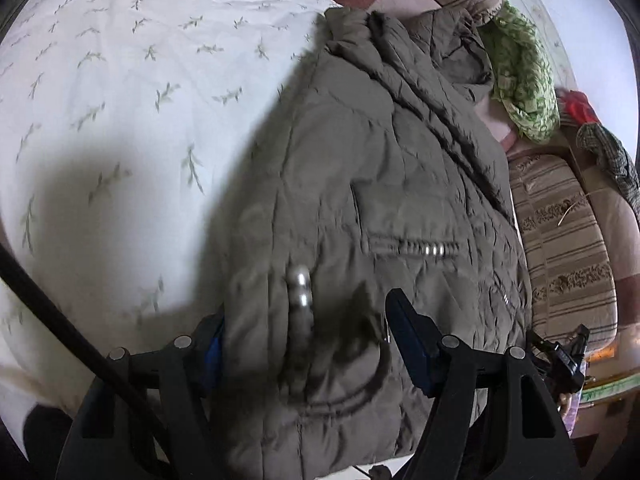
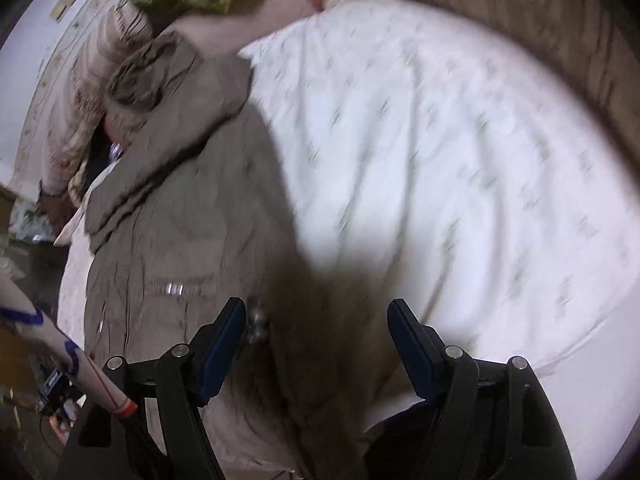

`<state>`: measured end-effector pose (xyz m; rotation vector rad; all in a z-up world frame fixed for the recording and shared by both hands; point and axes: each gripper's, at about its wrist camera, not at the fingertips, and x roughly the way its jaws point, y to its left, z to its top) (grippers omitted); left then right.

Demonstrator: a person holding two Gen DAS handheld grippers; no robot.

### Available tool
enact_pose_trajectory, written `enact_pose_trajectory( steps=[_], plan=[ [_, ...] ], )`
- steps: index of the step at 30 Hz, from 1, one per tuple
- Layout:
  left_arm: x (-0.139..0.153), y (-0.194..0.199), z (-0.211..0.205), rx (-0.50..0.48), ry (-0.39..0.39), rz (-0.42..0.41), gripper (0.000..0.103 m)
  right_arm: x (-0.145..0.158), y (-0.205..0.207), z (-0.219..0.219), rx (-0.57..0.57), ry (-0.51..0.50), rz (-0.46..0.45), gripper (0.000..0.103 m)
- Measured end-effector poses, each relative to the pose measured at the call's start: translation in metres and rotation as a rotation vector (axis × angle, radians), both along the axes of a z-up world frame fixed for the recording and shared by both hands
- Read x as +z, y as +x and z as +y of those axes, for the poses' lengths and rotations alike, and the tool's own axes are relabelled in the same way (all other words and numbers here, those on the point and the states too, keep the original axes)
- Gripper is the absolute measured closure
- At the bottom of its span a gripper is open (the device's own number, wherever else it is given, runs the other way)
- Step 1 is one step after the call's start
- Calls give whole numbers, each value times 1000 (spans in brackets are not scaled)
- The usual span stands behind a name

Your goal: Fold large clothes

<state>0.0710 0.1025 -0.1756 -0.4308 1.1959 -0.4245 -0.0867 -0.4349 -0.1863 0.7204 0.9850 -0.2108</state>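
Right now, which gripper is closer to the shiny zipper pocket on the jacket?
Left. The left gripper straddles the jacket's hem just below the zipper pocket. The right gripper hovers open further along the hem, off to the side.

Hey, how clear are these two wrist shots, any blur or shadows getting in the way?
Left wrist view: the jacket is fairly sharp, slightly smeared near the zip, with a dark shadow on the bedsheet. Right wrist view: heavy motion blur, sheet print streaked, a big shadow over the jacket's lower part. Both show fisheye bending and black corners.

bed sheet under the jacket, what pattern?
White sheet with small grey-green leaf sprigs, lying under the jacket. Sharpest in the left wrist view.
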Motion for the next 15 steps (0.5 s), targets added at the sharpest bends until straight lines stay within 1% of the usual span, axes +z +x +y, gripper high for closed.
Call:
enact_pose_trajectory(
  steps=[1, 2, 3, 4, 5, 6, 7, 8, 10, 11, 13, 14, 15],
  plan=[
    [1, -2, -1, 1, 9, -4, 34, -6, -1, 4, 20, 11, -3, 25],
    [2, -7, -3, 4, 30, -11, 39, -11, 1, 11, 44, 20, -7, 25],
    [4, -10, -6, 12, 54, -16, 52, -16, 3, 19, 64, 28, -8, 27],
    [4, -12, -6, 19, 71, -17, 59, -19, 5, 27, 82, 29, -6, 39],
    [7, -14, -7, 35, 93, -16, 71, -20, 5, 33, 77, -13, -2, 48],
    [9, -15, -7, 49, 104, -10, 77, -21, 4, 36, 80, -32, -7, 53],
    [11, -16, -5, 53, 104, -7, 79, -20, 4, 32, 81, -27, -17, 63],
    [14, -18, -5, 55, 103, -6, 80, -18, 1, 26, 68, 4, -32, 71],
    [18, -24, -10, 45, 114, -9, 81, -16, -4, 12, 47, 65, -60, 76],
    [20, -27, -13, 36, 121, -12, 81, -15, -7, 8, 41, 72, -71, 78],
    [18, -30, -18, 25, 149, -14, 81, -11, -10, 6, 35, 47, -78, 78],
    [17, -30, -20, 26, 176, -19, 79, -11, -10, 5, 30, 33, -77, 77],
    [14, -30, -20, 37, 206, -21, 74, -12, -10, 5, 28, 26, -76, 76]
  ],
)
